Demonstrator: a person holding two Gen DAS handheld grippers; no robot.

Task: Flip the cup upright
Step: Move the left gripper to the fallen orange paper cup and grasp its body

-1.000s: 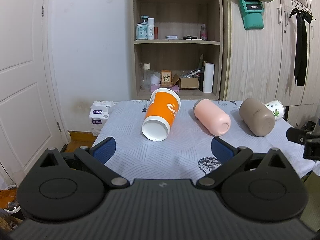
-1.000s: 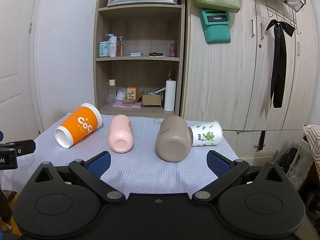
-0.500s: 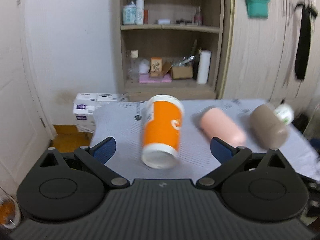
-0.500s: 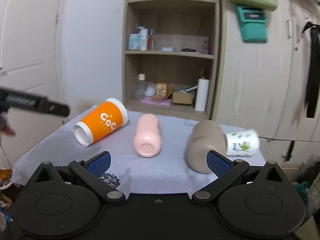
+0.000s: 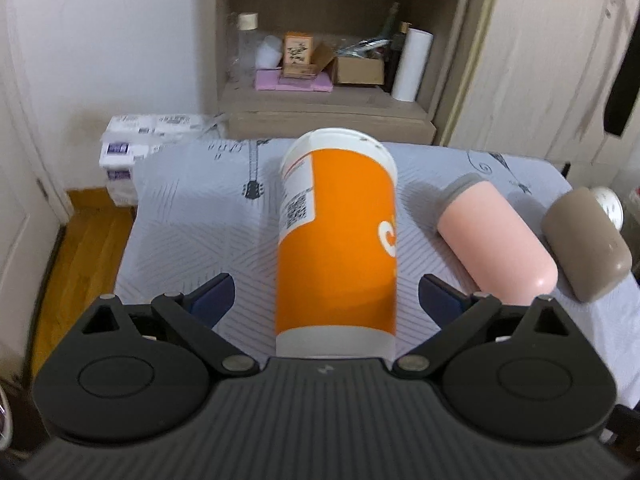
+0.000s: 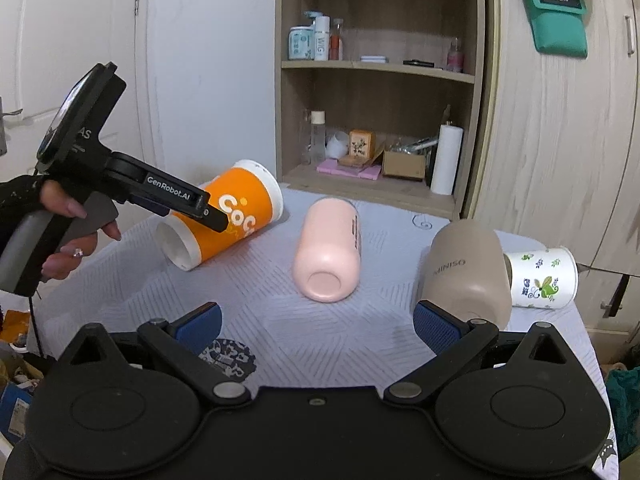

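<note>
Change from one second ago: my left gripper (image 5: 326, 298) has closed in on the orange cup (image 5: 338, 236); then the cup lay well ahead on the table, now it sits between my spread blue pads (image 5: 210, 296), neither pad visibly touching it. The left wrist view has tipped downward. My right gripper (image 6: 316, 322) has shifted only slightly and remains wide open over bare tablecloth, holding nothing.

Orange cup: on its side at the left end of the table (image 6: 280, 332). Long axis runs straight along my left fingers. Open mouth toward me, as the right wrist view shows (image 6: 222, 220); white base end toward the shelf unit (image 6: 380, 80). Left gripper jaws open around it.

Others on the cloth, all lying down:
- pink tumbler (image 6: 328, 252), base toward the right camera;
- taupe tumbler (image 6: 466, 276);
- white floral cup (image 6: 540, 278), just behind the taupe one.

Legible writing:
- orange cup: "CoC" in white, plus a QR code and small print, unreadable;
- taupe tumbler: "MINISO";
- left gripper body (image 6: 176, 196): "GenRobot.AI";
- teal pouch (image 6: 558, 20) on the wardrobe: "Redmi";
- pink tumbler: dark lettering, too small to read.
</note>
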